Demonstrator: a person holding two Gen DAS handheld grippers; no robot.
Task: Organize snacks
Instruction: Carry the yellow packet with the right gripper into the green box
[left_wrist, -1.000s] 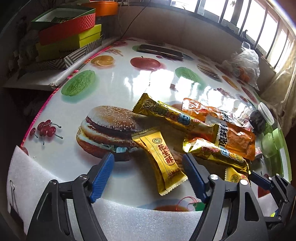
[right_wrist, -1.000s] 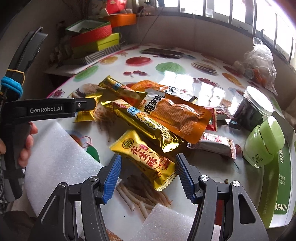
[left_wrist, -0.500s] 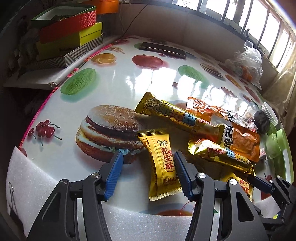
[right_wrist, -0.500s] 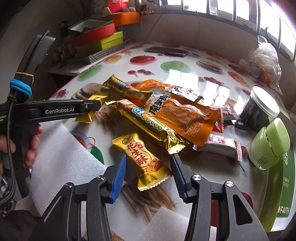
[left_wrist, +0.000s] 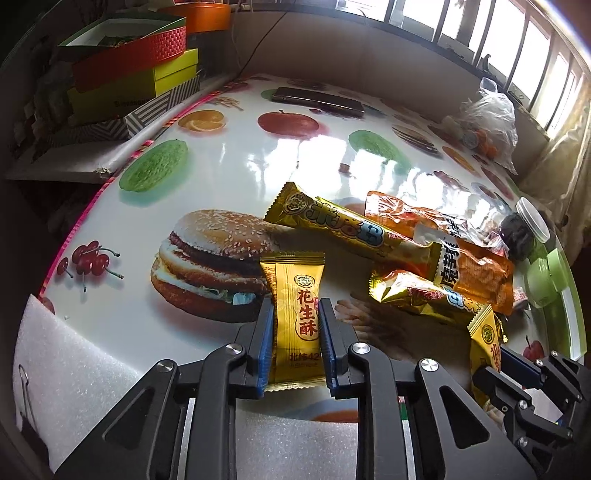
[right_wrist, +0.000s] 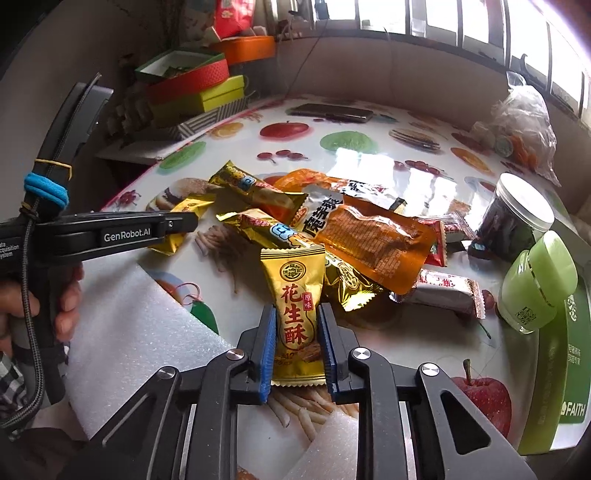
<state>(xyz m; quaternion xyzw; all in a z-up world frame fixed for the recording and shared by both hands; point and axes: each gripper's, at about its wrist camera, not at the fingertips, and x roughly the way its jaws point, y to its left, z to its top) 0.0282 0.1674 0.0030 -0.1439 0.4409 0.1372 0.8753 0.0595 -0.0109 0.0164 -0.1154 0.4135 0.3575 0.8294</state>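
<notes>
Since the earlier frames both pairs of tongs had drawn in from wide apart, and each small packet had turned to stand lengthwise between its blue pads; the left tongs (left_wrist: 296, 345) gripped a yellow peanut-crisp packet (left_wrist: 295, 314) by its long edges, pads pressing both sides; the right tongs (right_wrist: 297, 347) were closing with their pads against the sides of a second gold peanut-crisp packet (right_wrist: 295, 314), its upper end lying against the heap.

The rest of the snacks lay in a loose heap on the fruit-printed worktop (left_wrist: 229, 173); two long gold bars (right_wrist: 258, 192) crossed beneath a flat orange pouch (right_wrist: 373, 236), and small red-and-white wrapped sweets (right_wrist: 439, 291) lay at its right edge.

Of the containers, a clear jar with a white lid (right_wrist: 517, 221) stood at the right of the heap, filled with something dark that could not be made out; a pale green lidded pot (right_wrist: 535, 288) stood just beside it, closed, its contents hidden; a knotted clear plastic bag (right_wrist: 521, 125) sat at the far right near the window, holding orange and round items too blurred to name; beyond the worktop's left edge a stack of boxes (left_wrist: 125, 81) rose, the topmost red one open, its contents unclear.

A phone (left_wrist: 317, 99) lay at the far side; white foam sheet (left_wrist: 74, 369) covered the near edge; a hand (right_wrist: 62, 295) held the left tool's handle.
</notes>
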